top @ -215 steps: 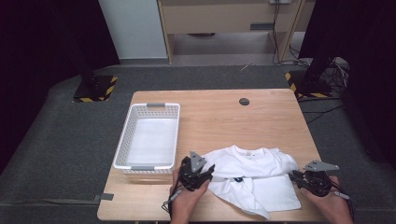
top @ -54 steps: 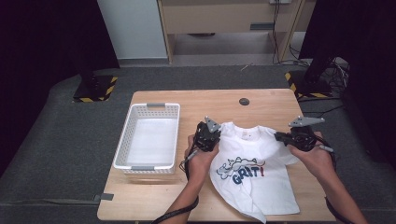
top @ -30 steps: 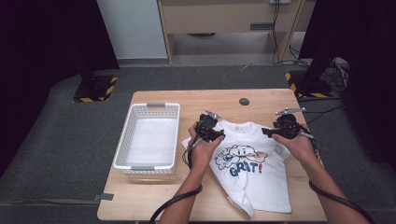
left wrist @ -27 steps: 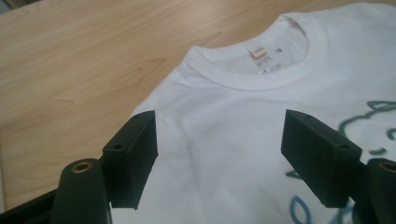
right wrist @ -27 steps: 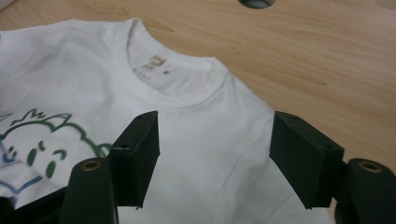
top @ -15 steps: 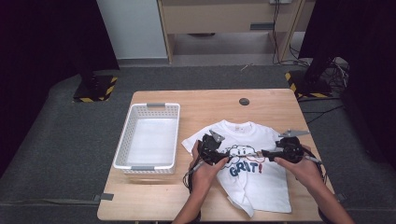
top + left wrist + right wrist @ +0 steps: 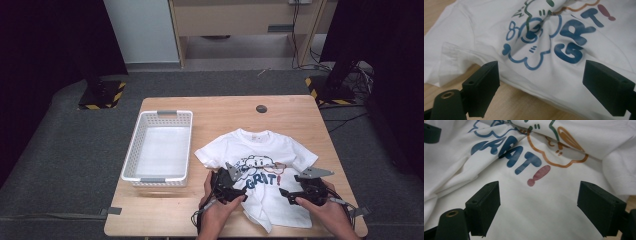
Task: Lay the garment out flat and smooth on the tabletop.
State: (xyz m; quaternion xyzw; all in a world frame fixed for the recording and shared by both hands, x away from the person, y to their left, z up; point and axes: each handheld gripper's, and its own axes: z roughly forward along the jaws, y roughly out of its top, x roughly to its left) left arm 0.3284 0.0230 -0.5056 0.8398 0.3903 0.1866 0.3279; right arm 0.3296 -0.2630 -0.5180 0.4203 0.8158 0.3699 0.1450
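Observation:
A white T-shirt (image 7: 260, 147) with a blue, orange and red cartoon print lies face up on the wooden table (image 7: 225, 107), collar away from me and lower hem bunched near the front edge. My left gripper (image 7: 240, 191) hovers over the shirt's lower left part; its jaws have just been opening and stand wide apart with nothing pinched. In the left gripper view the gripper (image 7: 543, 66) looks onto the blue lettering of the shirt (image 7: 574, 37). My right gripper (image 7: 286, 192) is over the lower right part, also just opened, and in its own view (image 7: 539, 185) it looks onto the shirt (image 7: 536, 207).
An empty white plastic basket (image 7: 136, 150) stands at the table's left. A small black disc (image 7: 261, 108) is set into the tabletop at the back. Two stand bases with yellow-black stripes (image 7: 102, 95) sit on the grey floor beyond the table.
Both hands have come back from the shirt's shoulders toward the near edge, sinking a little. The jaws stand wider than before, and the shirt lies spread where it was laid.

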